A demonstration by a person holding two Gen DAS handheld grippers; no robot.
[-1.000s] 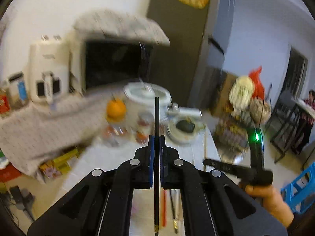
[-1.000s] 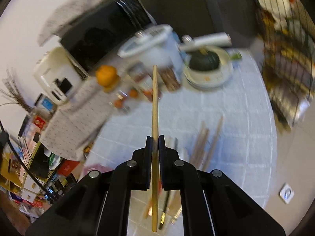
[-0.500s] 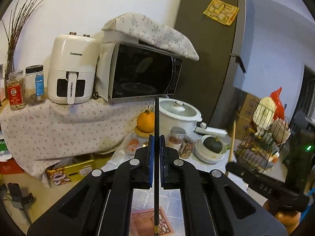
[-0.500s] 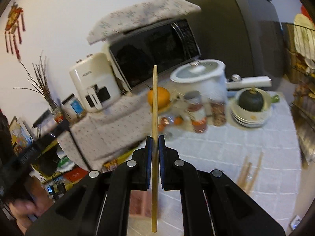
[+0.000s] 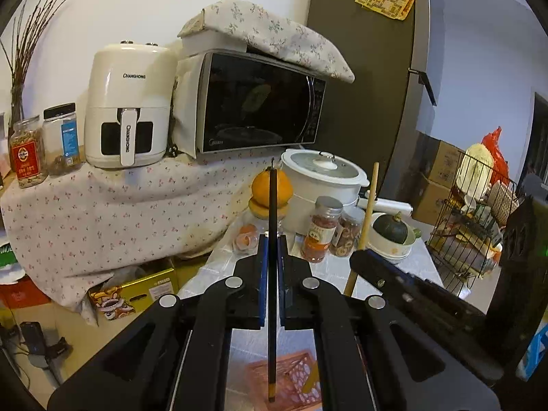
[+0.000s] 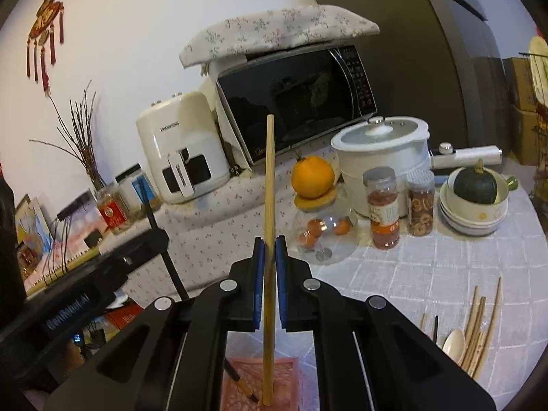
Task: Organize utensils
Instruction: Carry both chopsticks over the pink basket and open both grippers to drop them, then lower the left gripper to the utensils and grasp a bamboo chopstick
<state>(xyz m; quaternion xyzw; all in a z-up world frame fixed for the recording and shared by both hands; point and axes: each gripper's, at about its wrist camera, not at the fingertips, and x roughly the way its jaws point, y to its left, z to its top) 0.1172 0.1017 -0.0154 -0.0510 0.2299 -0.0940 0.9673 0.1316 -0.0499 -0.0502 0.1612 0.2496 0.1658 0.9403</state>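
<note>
White "CHANGHONG" air fryer (image 5: 128, 104), "Midea" microwave (image 5: 257, 102), red-labelled jar (image 5: 27, 152)

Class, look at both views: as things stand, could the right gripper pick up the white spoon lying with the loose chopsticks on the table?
Probably not yet. The right gripper is shut on a wooden chopstick, leaving no free jaws; the white spoon itself lies uncovered on the tablecloth.

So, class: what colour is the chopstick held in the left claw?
Black, with a yellowish band near its lower end. The chopstick in the left claw shows best in the left wrist view.
</note>
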